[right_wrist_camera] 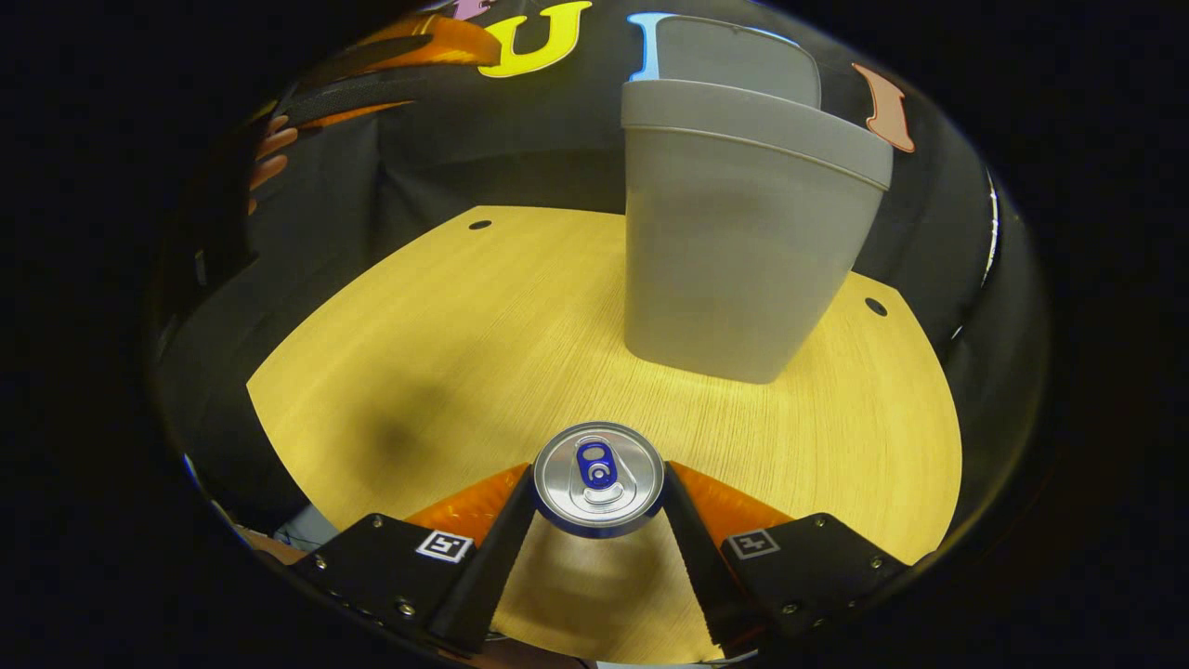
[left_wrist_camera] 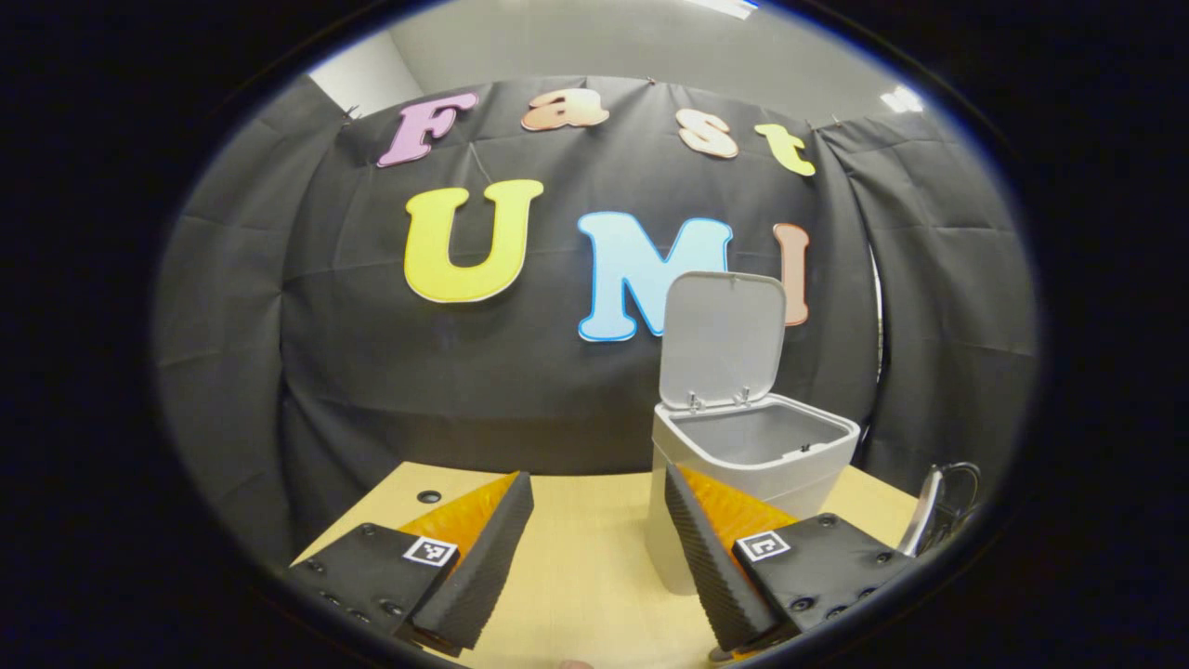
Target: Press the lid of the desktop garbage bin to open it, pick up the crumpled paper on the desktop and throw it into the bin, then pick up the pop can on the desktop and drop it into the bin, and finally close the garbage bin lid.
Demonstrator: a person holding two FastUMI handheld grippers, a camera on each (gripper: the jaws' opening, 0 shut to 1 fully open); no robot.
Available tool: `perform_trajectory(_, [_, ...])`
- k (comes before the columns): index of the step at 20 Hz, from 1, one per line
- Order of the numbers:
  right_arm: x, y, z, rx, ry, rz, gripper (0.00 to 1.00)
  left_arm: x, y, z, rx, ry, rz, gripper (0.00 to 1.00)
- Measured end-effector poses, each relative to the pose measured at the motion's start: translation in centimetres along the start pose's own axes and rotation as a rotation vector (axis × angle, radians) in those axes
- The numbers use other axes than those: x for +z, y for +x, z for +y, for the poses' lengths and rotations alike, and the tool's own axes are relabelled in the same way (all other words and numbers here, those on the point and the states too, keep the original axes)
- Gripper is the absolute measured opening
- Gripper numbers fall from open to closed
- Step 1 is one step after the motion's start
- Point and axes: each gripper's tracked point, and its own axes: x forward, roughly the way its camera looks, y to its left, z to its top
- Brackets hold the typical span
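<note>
Gripping one can [right_wrist_camera: 598,478], right claw [right_wrist_camera: 598,502]; one bin [right_wrist_camera: 734,251].

This is a staged recording booth set up in a plain room: black cloth [left_wrist_camera: 520,390] hangs as a backdrop around a light wooden desk [right_wrist_camera: 446,344], with white walls [left_wrist_camera: 372,70] and ceiling lights [left_wrist_camera: 720,7] showing above the cloth's top edge.
</note>
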Motion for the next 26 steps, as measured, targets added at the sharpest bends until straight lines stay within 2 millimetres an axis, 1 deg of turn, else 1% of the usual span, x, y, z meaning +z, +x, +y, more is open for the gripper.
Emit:
perform_trajectory(1, [0.4,-0.6,-0.1,0.001,0.002,-0.019,0.84,-0.1,0.0,0.0,0.003,-0.006,0.002,0.92])
perform_trajectory(3, [2.0,-2.0,-0.5,-0.007,0.023,-0.068,0.84,-0.4,0.0,0.3,0.009,-0.02,0.004,0.92])
perform_trajectory(4, [3.1,-2.6,-0.7,-0.008,0.041,-0.097,0.83,-0.6,0.0,0.4,0.013,-0.029,0.006,0.94])
perform_trajectory(8, [8.0,-5.5,-2.1,-0.027,0.071,-0.219,0.83,-1.2,0.1,0.5,0.018,-0.059,0.015,0.92])
perform_trajectory(9, [9.0,-6.2,-2.4,-0.035,0.068,-0.246,0.83,-1.0,0.0,0.4,0.016,-0.063,0.013,0.92])
perform_trajectory(11, [11.0,-7.5,-3.1,-0.05,0.061,-0.292,0.82,-0.9,0.0,0.4,0.016,-0.073,0.006,0.96])
perform_trajectory(12, [11.8,-8.0,-3.4,-0.056,0.058,-0.312,0.83,-0.8,0.0,0.4,0.016,-0.077,0.003,0.95])
perform_trajectory(14, [13.3,-8.8,-3.9,-0.068,0.047,-0.344,0.82,-0.6,0.0,0.3,0.016,-0.083,-0.004,0.95])
perform_trajectory(16, [14.2,-9.2,-4.3,-0.076,0.043,-0.367,0.82,-0.5,-0.1,0.4,0.015,-0.082,-0.006,0.94])
perform_trajectory(19, [15.5,-9.7,-4.6,-0.083,0.045,-0.41,0.83,-0.4,-0.2,0.4,0.015,-0.083,-0.011,0.95])
perform_trajectory(26, [19.3,-10.8,-4.5,-0.068,0.038,-0.514,0.83,-0.7,0.0,0.6,0.016,-0.091,-0.009,0.92])
